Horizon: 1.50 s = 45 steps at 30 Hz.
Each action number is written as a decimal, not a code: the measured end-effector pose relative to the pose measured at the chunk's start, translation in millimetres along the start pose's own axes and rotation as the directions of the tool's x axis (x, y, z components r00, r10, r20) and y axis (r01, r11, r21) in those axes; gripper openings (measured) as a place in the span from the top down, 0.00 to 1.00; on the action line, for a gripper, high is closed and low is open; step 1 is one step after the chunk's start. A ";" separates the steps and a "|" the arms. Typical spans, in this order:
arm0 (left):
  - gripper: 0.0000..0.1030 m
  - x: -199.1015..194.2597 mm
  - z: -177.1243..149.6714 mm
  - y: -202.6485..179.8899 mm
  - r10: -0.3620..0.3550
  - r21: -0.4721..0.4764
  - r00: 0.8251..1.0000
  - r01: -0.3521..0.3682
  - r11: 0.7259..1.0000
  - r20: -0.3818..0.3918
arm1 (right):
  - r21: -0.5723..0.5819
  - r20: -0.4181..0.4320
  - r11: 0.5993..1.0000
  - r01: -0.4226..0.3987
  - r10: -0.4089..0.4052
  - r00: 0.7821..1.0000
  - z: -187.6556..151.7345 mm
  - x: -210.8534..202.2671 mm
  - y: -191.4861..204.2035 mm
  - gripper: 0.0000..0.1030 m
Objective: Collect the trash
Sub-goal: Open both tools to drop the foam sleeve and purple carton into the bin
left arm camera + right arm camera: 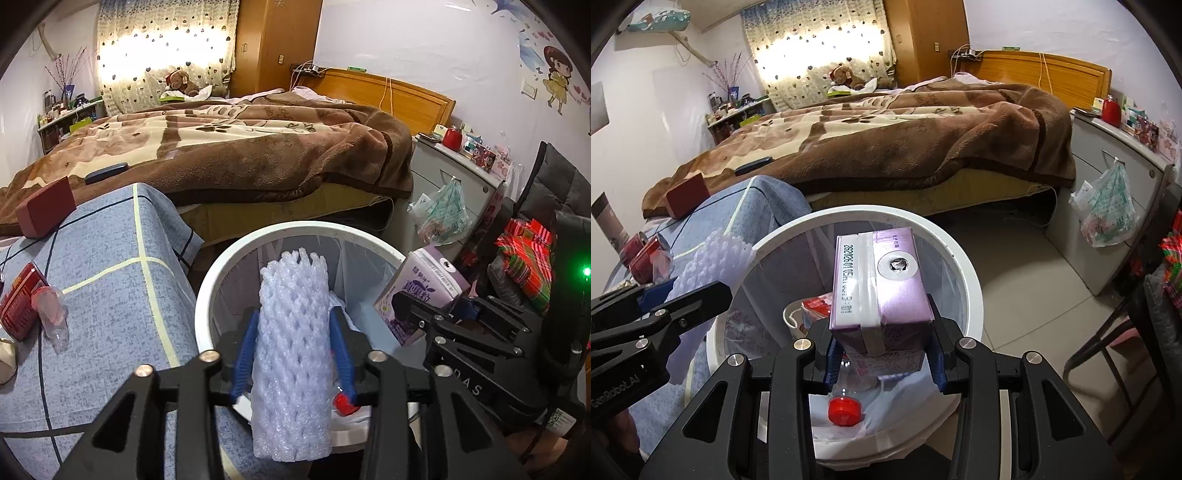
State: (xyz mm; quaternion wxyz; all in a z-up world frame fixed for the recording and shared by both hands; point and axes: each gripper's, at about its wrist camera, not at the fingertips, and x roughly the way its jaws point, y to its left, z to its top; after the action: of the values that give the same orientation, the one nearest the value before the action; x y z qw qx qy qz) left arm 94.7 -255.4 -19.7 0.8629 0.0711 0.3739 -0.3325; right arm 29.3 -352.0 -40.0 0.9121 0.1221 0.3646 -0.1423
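- So the left gripper [293, 350] has a white foam fruit net [293, 354] standing between its blue pads [246, 347]. The sleeve's long axis runs 6 to 12 o'clock, straight out along the fingers.
- The jaws look partly spread. The pads sit right against the foam's sides, but I can't tell if they're really squeezing it or just flanking it.
- The relation that matters: the white trash bin [229, 266] lies directly under and ahead of the net, at 12 o'clock from the gripper, so letting go should drop it inside.
- The right gripper [884, 354] is set up the same way with a purple drink carton [879, 280], punctured straw hole facing up, hanging over the same bin [964, 258].
- In the left view, the carton sits at about 3 o'clock from the net, so both hands are about equally near.
- A red bottle cap [844, 411] and other scraps are already in the liner.
- Red cans [20, 306] are on the blue cloth at 9 o'clock.
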 end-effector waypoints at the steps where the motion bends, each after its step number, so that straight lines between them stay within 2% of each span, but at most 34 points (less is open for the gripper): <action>1: 0.48 -0.1 -0.3 0.2 0.001 -0.001 1.000 -0.001 1.000 0.001 | -0.001 0.003 1.000 -0.001 0.001 1.000 0.4 -0.4 0.3 0.52; 3: 0.47 -0.4 -0.9 0.8 -0.002 -0.005 1.000 0.002 1.000 0.001 | 0.006 0.010 1.000 0.002 -0.002 1.000 0.6 -0.8 -1.4 0.43; 4: 0.47 -0.6 -1.0 0.6 0.003 -0.003 1.000 -0.003 1.000 0.002 | 0.013 0.012 1.000 0.009 -0.009 1.000 0.8 -1.3 -2.5 0.42; 10: 0.44 -3.8 -1.2 5.7 0.015 -0.016 1.000 -0.015 1.000 0.009 | 0.025 0.019 0.999 0.024 -0.024 1.000 0.6 -2.5 -4.4 0.42; 28: 0.43 -37.2 -10.4 29.0 0.070 -0.047 0.996 -0.067 0.997 0.061 | 0.003 0.061 1.000 -0.008 0.008 0.998 0.8 -16.1 15.8 0.42; 38: 0.43 -59.7 -19.7 53.2 0.099 -0.086 0.991 -0.091 0.992 0.087 | -0.032 0.077 0.999 -0.035 0.037 0.996 0.1 -21.2 38.1 0.42; 45: 0.43 -77.2 -28.5 79.0 0.150 -0.126 0.983 -0.136 0.983 0.104 | -0.063 0.086 0.996 -0.062 0.067 0.994 1.1 -23.5 57.4 0.42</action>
State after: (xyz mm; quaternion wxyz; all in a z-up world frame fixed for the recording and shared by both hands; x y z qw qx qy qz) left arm 88.6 -143.9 3.6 0.9070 0.0277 0.3376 -0.2503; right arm 33.8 -295.0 -16.0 0.9347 0.0998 0.3239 -0.1069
